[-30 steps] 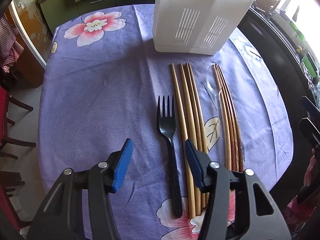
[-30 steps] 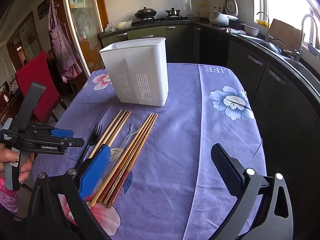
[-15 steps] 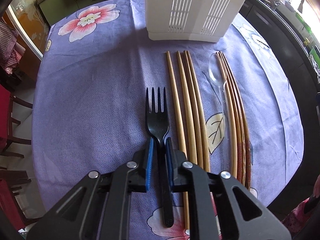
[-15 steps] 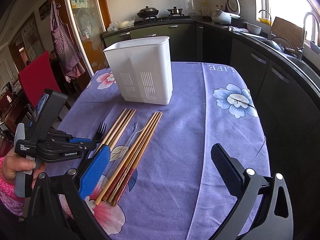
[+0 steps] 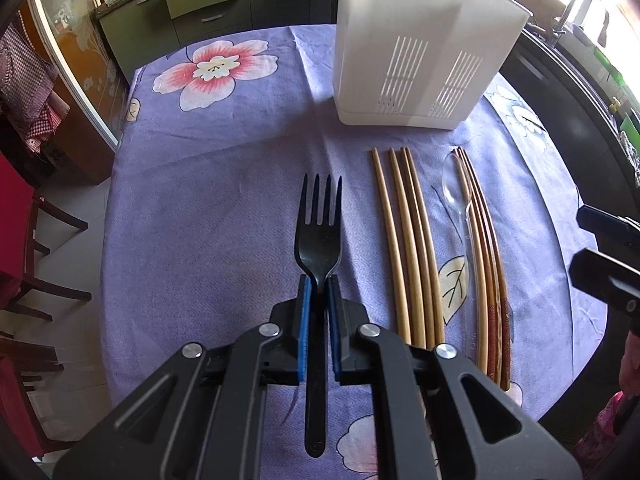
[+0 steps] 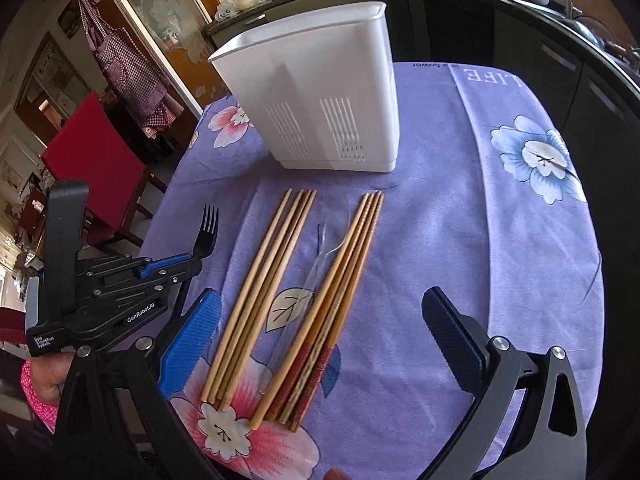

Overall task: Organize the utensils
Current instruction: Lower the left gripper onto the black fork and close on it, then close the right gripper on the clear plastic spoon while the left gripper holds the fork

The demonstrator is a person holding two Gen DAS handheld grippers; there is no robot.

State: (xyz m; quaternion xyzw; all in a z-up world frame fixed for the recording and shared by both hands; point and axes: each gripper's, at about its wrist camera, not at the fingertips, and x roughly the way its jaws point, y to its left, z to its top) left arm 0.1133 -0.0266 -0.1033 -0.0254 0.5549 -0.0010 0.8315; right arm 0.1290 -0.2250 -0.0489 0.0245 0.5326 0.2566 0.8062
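My left gripper (image 5: 319, 286) is shut on the neck of a black plastic fork (image 5: 319, 224), which hangs a little above the purple cloth, tines pointing away. From the right wrist view the same fork (image 6: 207, 229) sticks out of the left gripper (image 6: 188, 266) at the left. My right gripper (image 6: 320, 324) stands wide open over the near ends of the chopsticks, holding nothing. Pale wooden chopsticks (image 6: 262, 286) lie beside a clear plastic spoon (image 6: 316, 268) and darker patterned chopsticks (image 6: 340, 292). A white slotted utensil holder (image 6: 320, 100) stands behind them.
The round table carries a purple flowered cloth (image 5: 208, 184). A red chair (image 6: 96, 160) stands at the left of the table, dark kitchen counters (image 6: 560, 40) run along the right. A hand in a pink sleeve (image 6: 40, 384) holds the left gripper.
The left gripper closed on the fork's neck and lifted it off the cloth. The right gripper swung left and tilted down over the chopsticks, still open.
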